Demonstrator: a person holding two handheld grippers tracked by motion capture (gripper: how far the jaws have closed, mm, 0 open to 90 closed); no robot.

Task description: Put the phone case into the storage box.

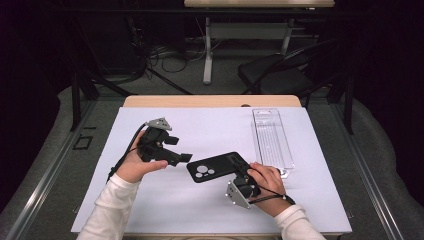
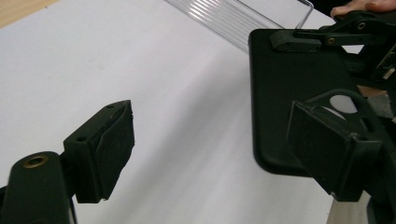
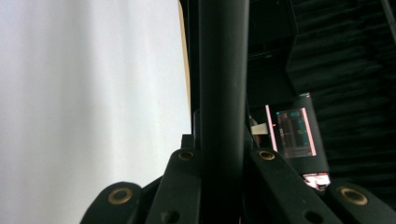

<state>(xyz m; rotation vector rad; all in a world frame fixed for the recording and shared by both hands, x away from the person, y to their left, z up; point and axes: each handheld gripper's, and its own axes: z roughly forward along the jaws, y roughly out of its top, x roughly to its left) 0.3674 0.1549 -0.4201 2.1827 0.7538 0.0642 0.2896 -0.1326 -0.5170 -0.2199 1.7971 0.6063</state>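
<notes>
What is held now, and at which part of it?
The right gripper holds the black phone case by its end away from the camera cutout. The left gripper holds nothing; its jaws stand open.

The phone case (image 1: 218,167) looks like matt black plastic, smooth. The tray (image 1: 272,137) is clear glossy plastic with ribbed walls. A matt white sheet (image 1: 210,131) covers the surface, whose far edge (image 1: 210,101) is pale wood. The left claw (image 2: 205,154) is matt black.

Left gripper (image 1: 184,158) (jaws apart), right gripper (image 1: 243,174) clamped
</notes>
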